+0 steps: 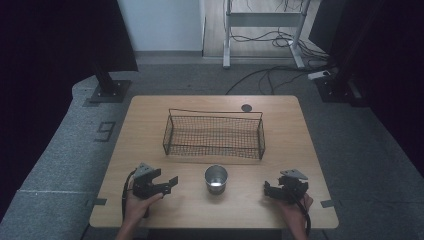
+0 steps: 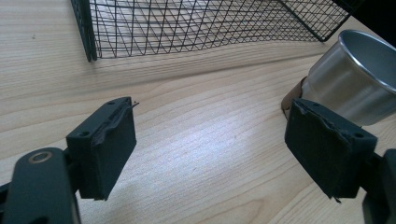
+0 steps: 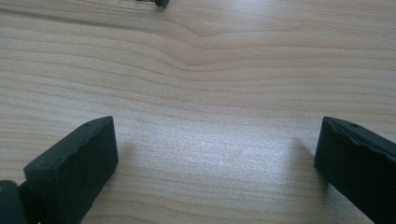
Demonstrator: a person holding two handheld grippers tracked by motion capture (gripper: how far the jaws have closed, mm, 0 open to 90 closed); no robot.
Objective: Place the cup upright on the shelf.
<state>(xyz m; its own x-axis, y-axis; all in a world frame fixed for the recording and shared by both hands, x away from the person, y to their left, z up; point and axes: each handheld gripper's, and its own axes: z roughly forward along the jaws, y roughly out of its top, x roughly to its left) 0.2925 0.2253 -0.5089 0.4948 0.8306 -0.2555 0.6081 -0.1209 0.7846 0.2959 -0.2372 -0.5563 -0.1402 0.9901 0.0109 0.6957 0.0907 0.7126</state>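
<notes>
High view: a metal cup (image 1: pixel 216 178) is seen upright on the worktop (image 1: pixel 280 145), mouth upward, axis vertical, between the left claw (image 1: pixel 172 183) and the right claw (image 1: pixel 267 190), just in front of a wire basket (image 1: pixel 214 135). Left gripper view: the left claw (image 2: pixel 210 144) is held open and empty; the cup (image 2: pixel 350 81) is seen just beyond its right-hand jaw. Right gripper view: the right claw (image 3: pixel 215 163) is spread open over bare worktop (image 3: pixel 201 70).
</notes>
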